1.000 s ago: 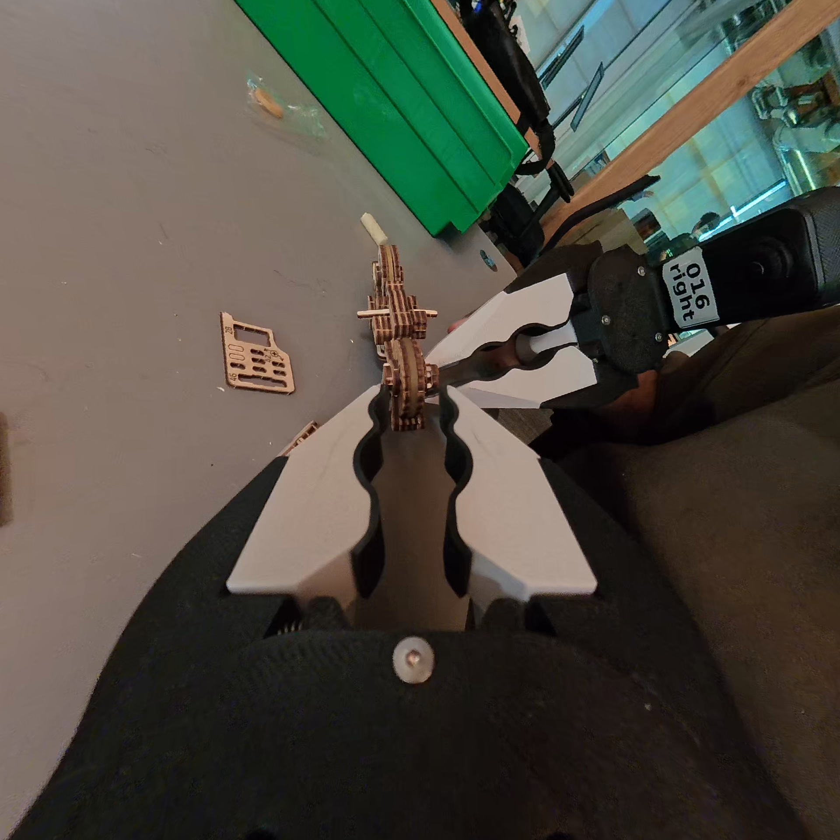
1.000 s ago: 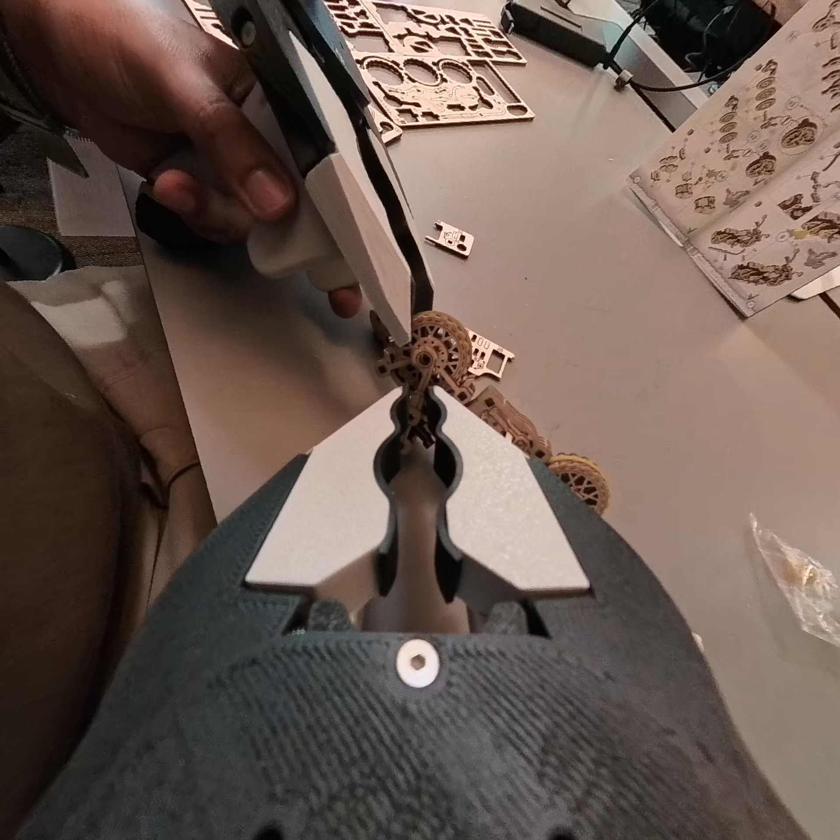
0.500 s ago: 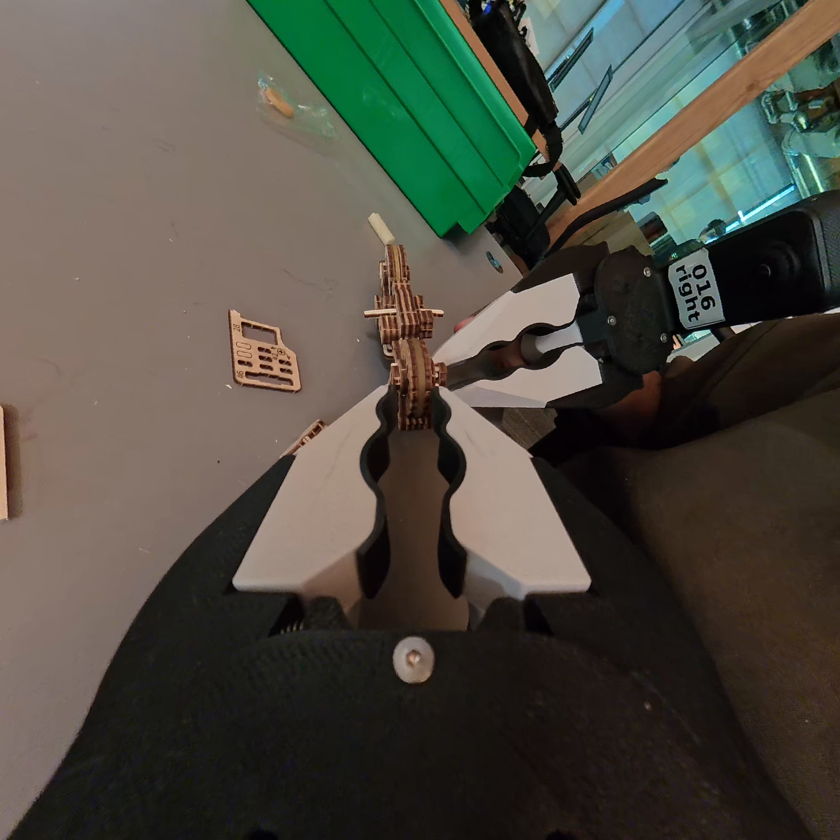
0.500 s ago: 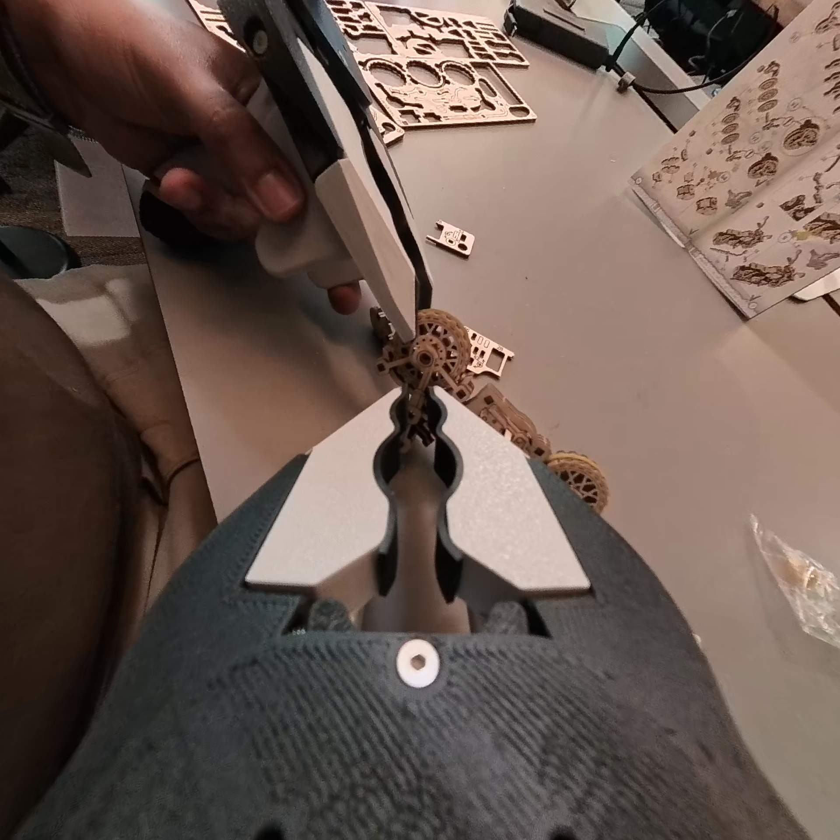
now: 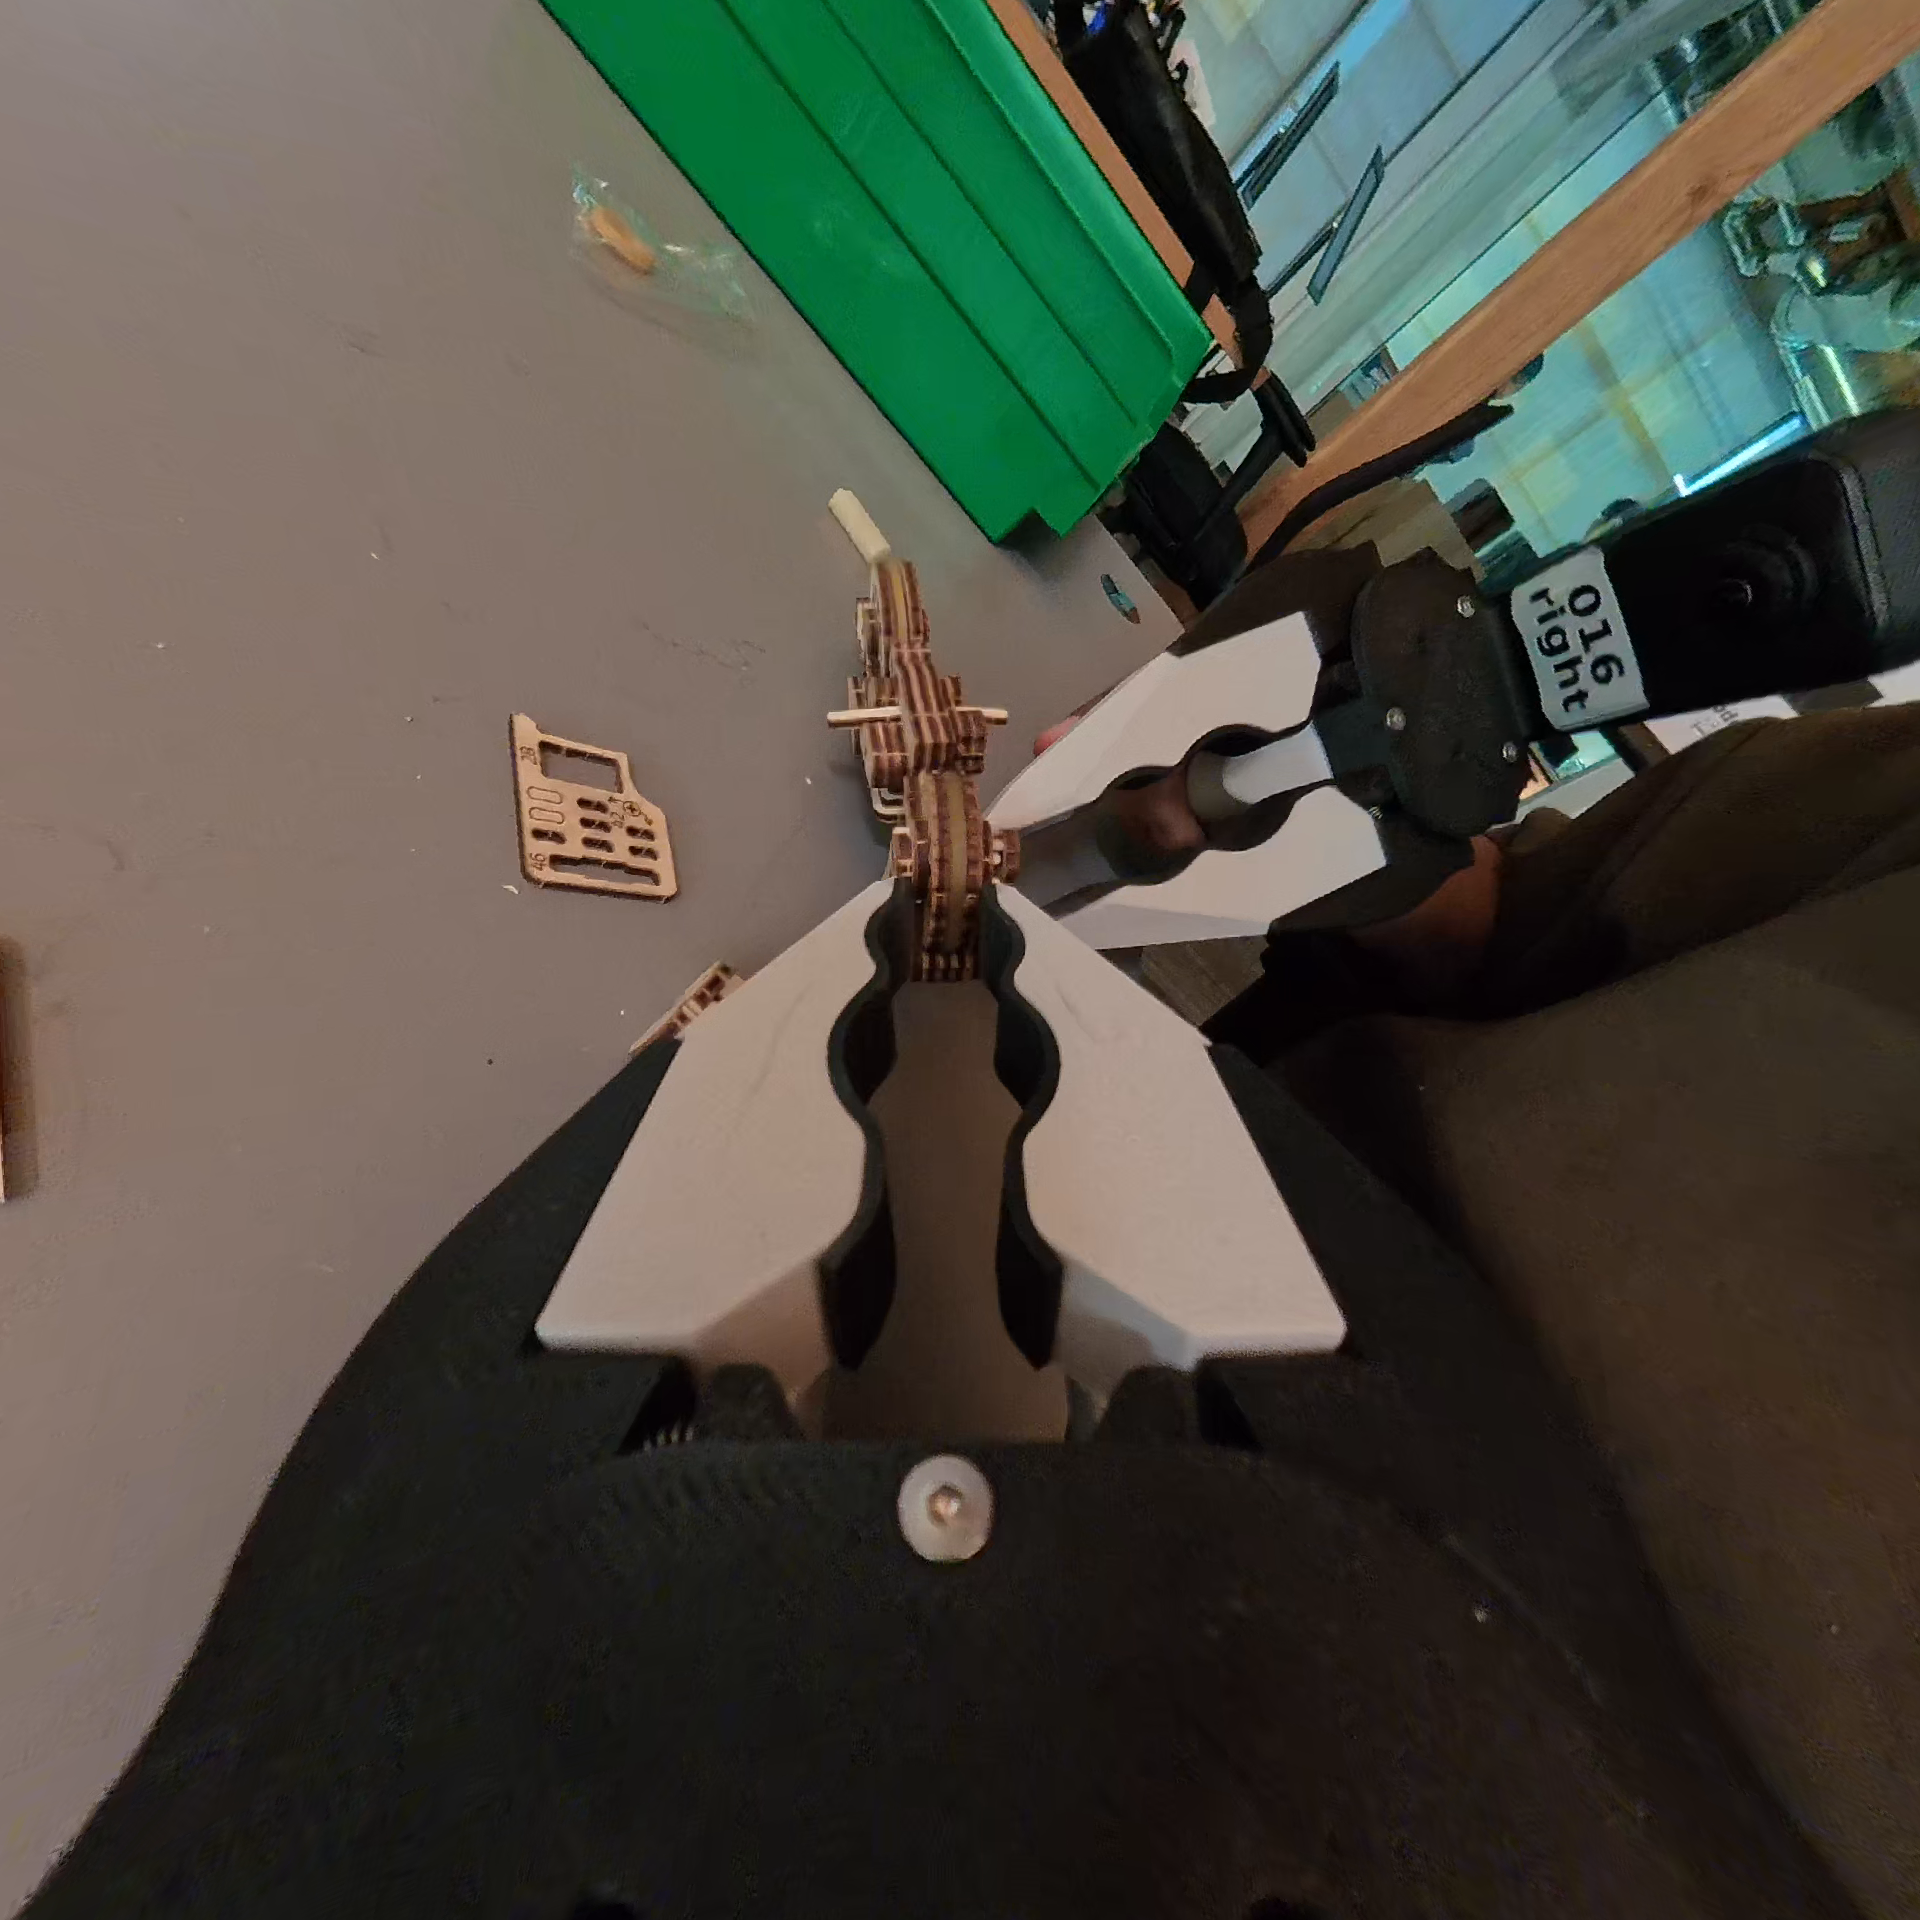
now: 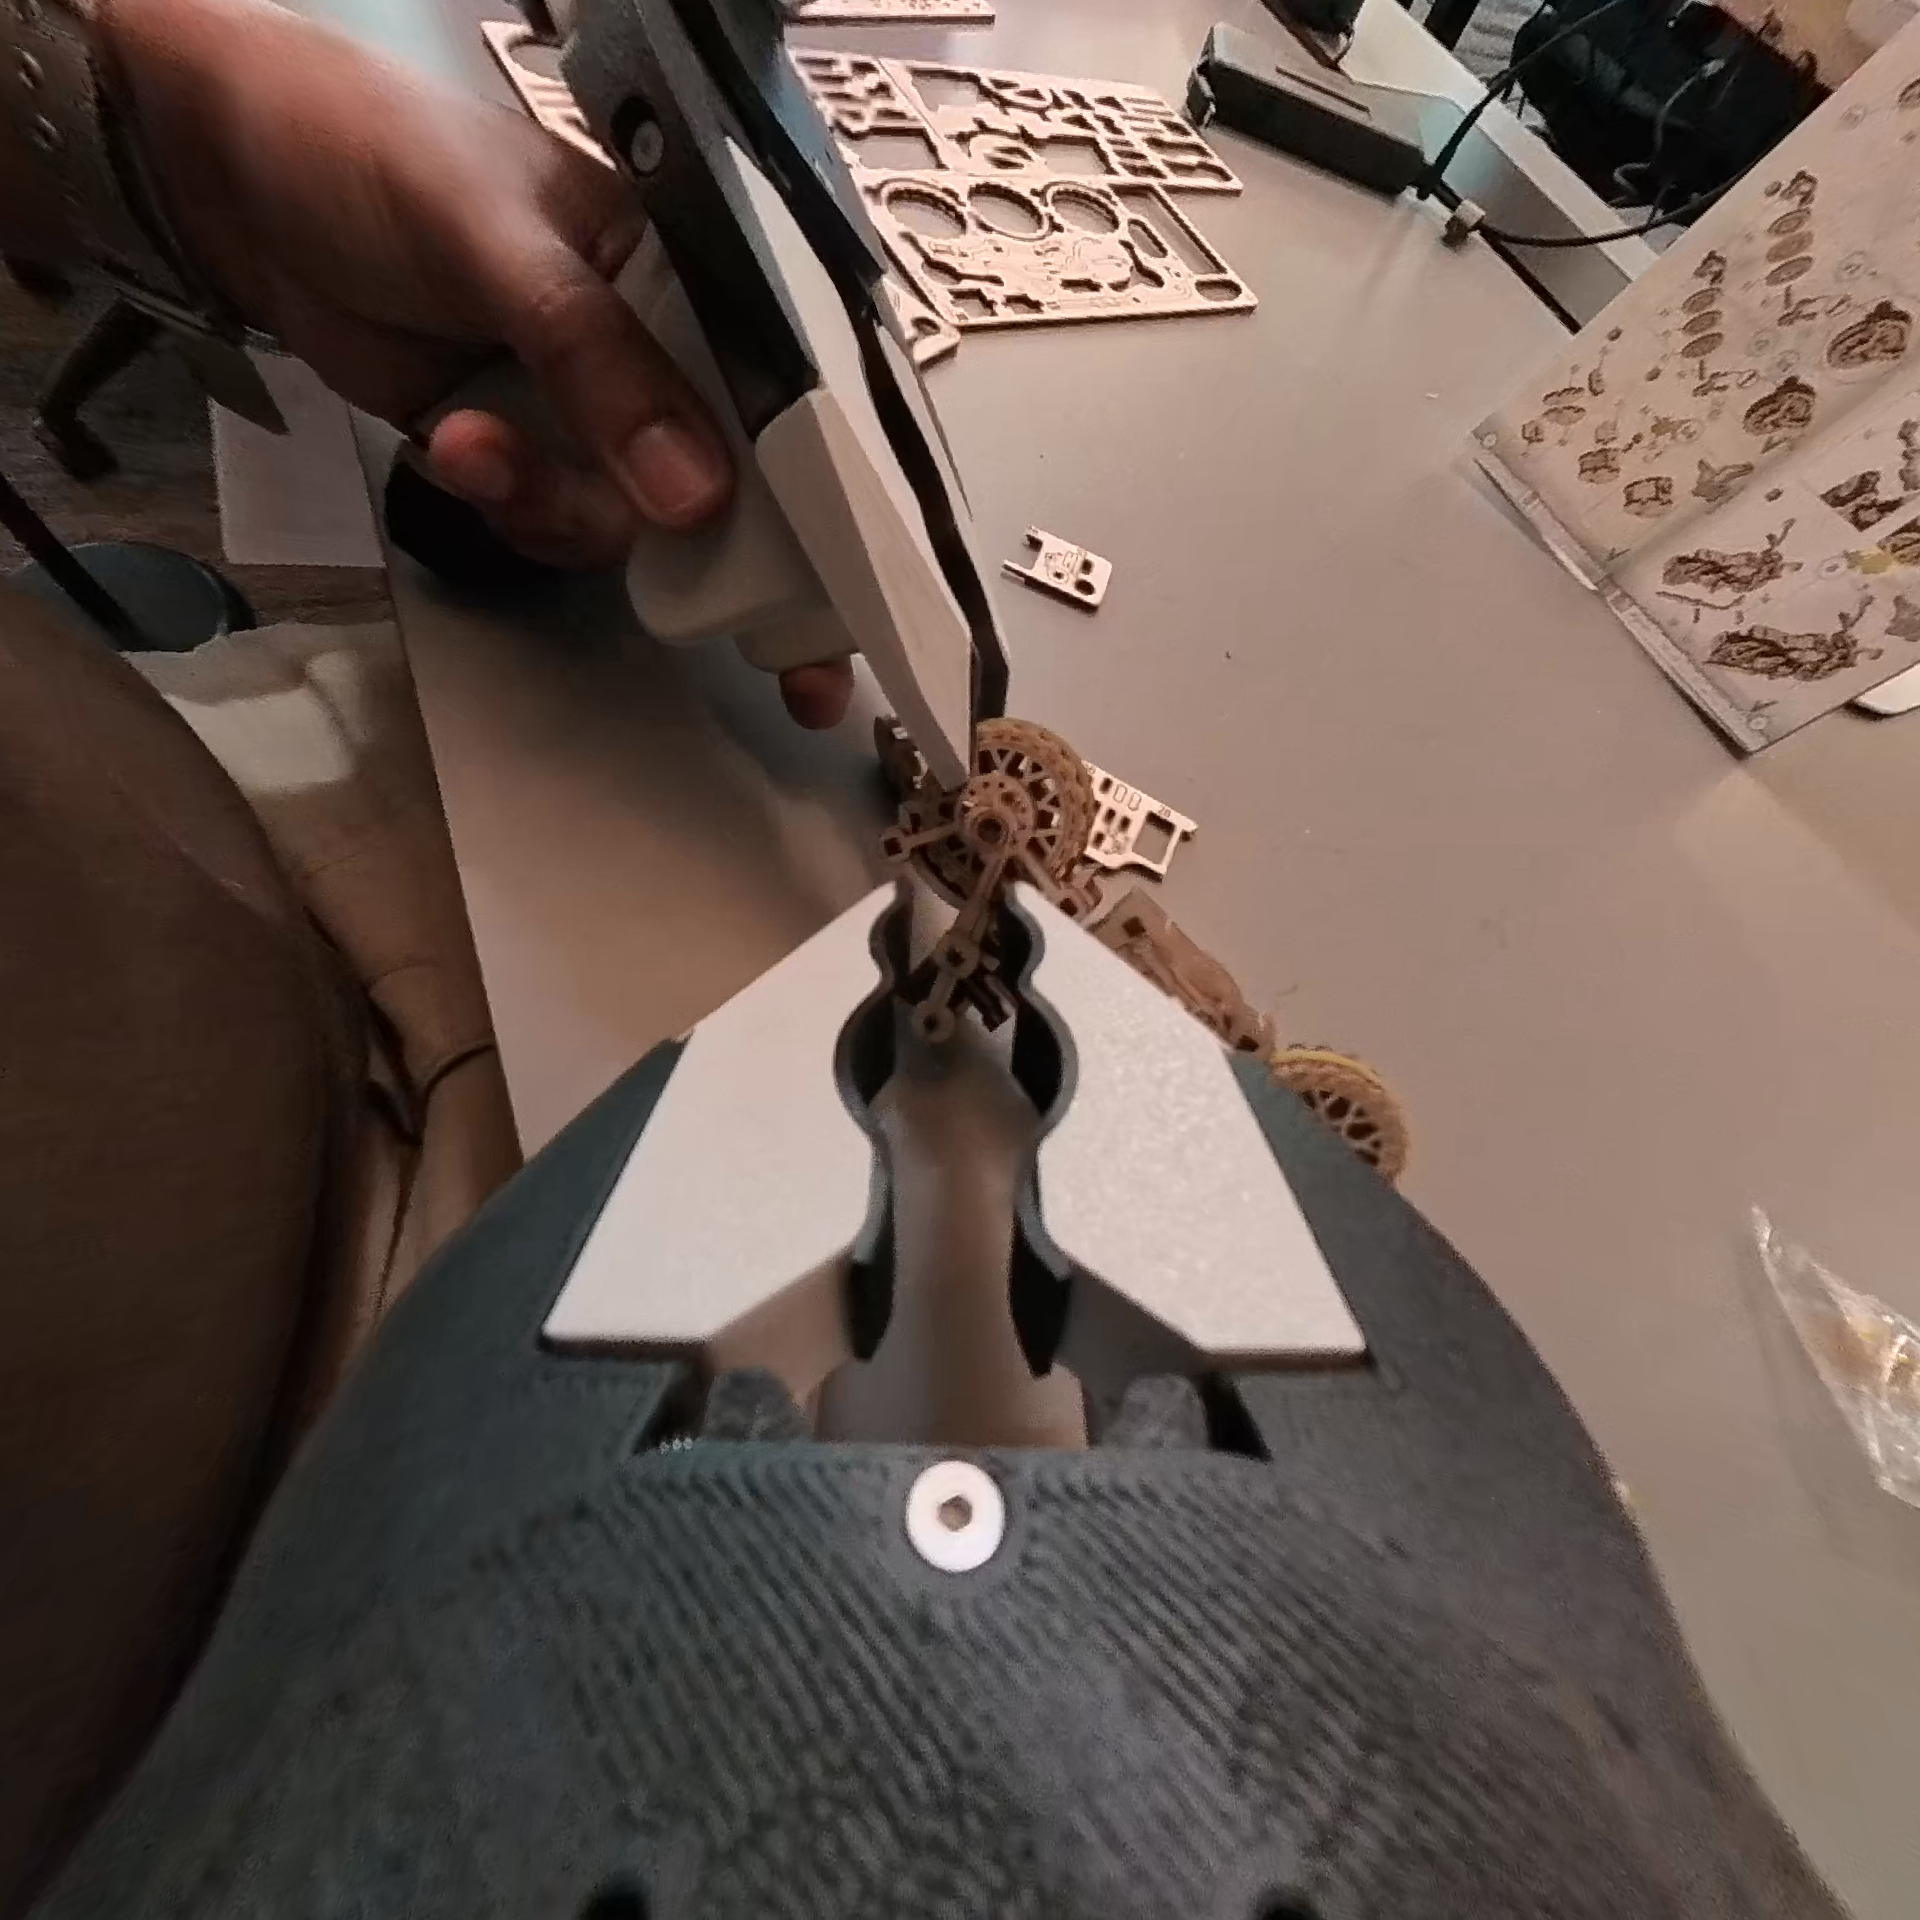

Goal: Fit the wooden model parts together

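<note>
**A:** Which step am I on?

**B:** Fitting. My left hand-held gripper (image 5: 940,920) clamps the model's wheel (image 5: 940,873) above the bench (image 5: 312,520); the right hand-held gripper (image 6: 961,935) pinches a linkage piece (image 6: 961,966) at the hub. Next: careful, aligned pressing.

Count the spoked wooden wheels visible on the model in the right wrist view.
2. One spoked wheel is at the model's near end, held by the left gripper; the other wheel is at the far end, resting on the table. More may be hidden.

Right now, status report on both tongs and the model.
Left tongs shut on wheel. Right tongs shut on crank piece. Nothing in the way.
</note>
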Available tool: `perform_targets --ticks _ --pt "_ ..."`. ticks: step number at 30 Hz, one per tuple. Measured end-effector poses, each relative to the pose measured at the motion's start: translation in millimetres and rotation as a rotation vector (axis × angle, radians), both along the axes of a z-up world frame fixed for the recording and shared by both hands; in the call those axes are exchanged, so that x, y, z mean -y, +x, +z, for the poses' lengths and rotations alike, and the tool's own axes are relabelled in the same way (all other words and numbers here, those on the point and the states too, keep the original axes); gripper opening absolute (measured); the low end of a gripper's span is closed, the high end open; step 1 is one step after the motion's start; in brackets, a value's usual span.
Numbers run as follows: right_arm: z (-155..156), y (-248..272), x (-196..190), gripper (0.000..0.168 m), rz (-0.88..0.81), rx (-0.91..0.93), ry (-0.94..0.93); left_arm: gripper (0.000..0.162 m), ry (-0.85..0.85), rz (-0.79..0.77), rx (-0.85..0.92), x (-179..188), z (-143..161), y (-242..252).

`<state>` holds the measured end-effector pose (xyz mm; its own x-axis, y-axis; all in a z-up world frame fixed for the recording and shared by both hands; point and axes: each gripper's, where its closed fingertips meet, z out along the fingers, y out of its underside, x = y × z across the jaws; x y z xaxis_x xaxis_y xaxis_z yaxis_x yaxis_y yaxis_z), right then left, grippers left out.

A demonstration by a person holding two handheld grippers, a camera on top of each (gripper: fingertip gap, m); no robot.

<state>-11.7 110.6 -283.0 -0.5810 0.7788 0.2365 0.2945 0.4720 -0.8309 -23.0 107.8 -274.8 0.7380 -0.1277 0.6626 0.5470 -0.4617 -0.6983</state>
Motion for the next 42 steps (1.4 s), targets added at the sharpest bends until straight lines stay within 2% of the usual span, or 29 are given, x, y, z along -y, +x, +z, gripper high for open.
perform_targets --ticks 1,7,13,18,20,31,42 --pt "3 1 1 0.016 0.006 -0.001 -0.026 0.009 0.006 -0.007 -0.003 0 1 1" --pt "27 6 3 0.023 0.050 -0.019 -0.207 0.009 0.030 -0.042 -0.025 1 4 7" --pt "41 14 -10 0.025 0.091 -0.083 -0.205 0.008 0.085 -0.172 -0.127 5 11 31" --pt "28 31 -9 0.027 0.193 0.042 -0.231 0.009 0.104 -0.219 -0.199 7 12 42" --pt "21 37 -6 0.032 0.232 0.105 -0.234 0.009 0.117 -0.243 -0.218 8 14 45" --pt "11 52 -8 0.039 0.261 0.151 -0.049 0.006 0.181 -0.350 -0.560 17 10 65" --pt "-5 58 -1 0.028 0.287 0.208 0.033 0.007 0.198 -0.352 -0.590 17 11 66"
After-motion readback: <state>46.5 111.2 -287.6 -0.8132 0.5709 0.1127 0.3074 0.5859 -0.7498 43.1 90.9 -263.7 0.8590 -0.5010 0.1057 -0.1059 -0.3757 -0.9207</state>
